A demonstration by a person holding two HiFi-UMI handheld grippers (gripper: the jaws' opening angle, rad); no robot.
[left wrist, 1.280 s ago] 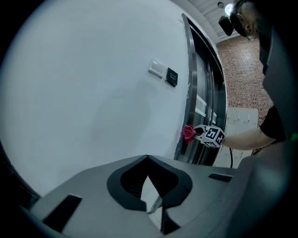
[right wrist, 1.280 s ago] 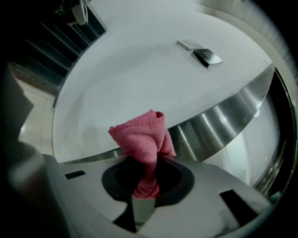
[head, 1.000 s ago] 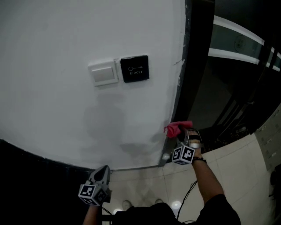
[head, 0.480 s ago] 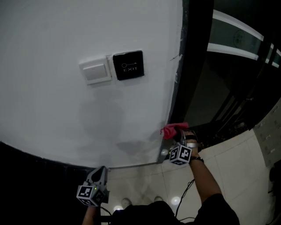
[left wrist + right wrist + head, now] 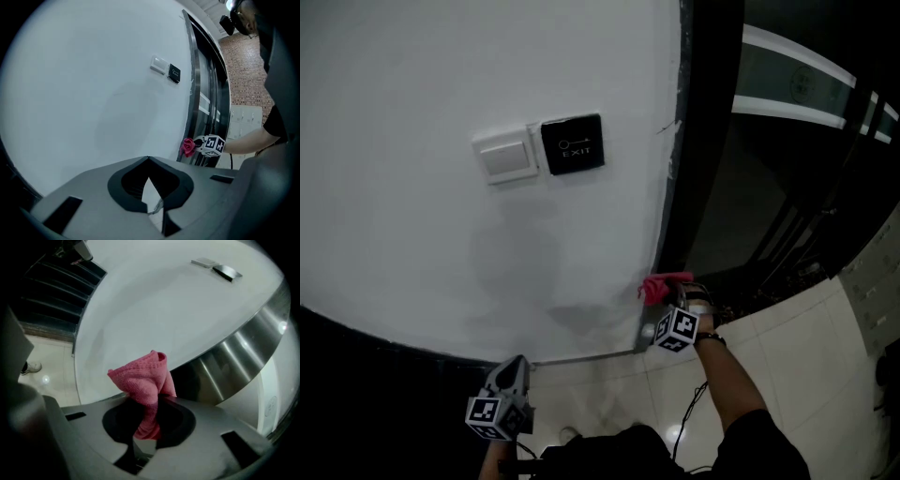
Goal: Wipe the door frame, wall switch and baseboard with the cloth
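Right tool (image 5: 668, 296): clamped on cloth (image 5: 655, 287) (pink) at door frame (image 5: 669, 187).
Left tool (image 5: 514, 369): closed, empty, 7 o'clock from cloth.

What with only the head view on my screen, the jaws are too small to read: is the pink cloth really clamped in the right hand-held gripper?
Observer: Yes. The right gripper view shows the right hand-held gripper shut on the pink cloth, with a bunched fold standing above the jaws.
Operator: And the left one?
Observer: The left hand-held gripper is empty, its jaw tips together, aimed at the white wall.
Operator: What is the frame made of?
Observer: The door frame beside the cloth looks like shiny brushed metal.
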